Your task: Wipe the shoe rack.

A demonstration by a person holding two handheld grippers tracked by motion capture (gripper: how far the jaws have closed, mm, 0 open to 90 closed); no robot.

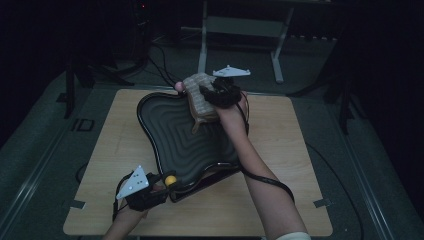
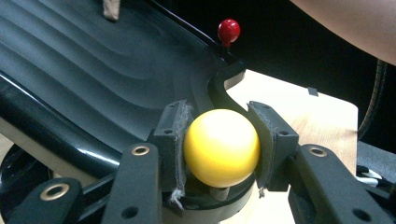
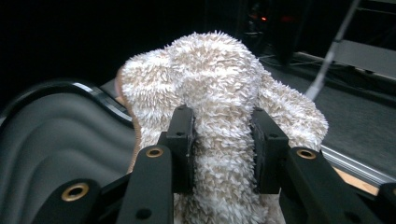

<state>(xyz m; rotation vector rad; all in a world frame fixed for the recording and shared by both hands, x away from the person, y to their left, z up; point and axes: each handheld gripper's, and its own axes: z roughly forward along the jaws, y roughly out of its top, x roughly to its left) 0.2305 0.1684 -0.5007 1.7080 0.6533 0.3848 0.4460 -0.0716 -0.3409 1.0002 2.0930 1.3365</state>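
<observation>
At the near left corner of the surface I keep my left gripper with its fingers pressed on the yellow ball knob at the near edge of the black ribbed tray. The tray's long axis runs from this knob toward the far edge. There, to the right, my right gripper has its fingers closed on the fluffy beige cloth, lifted above the tray's far rim and hanging down from the fingers. The right hand is nearer for wiping, I judge.

Light wooden table on grey floor; metal stand behind.
</observation>
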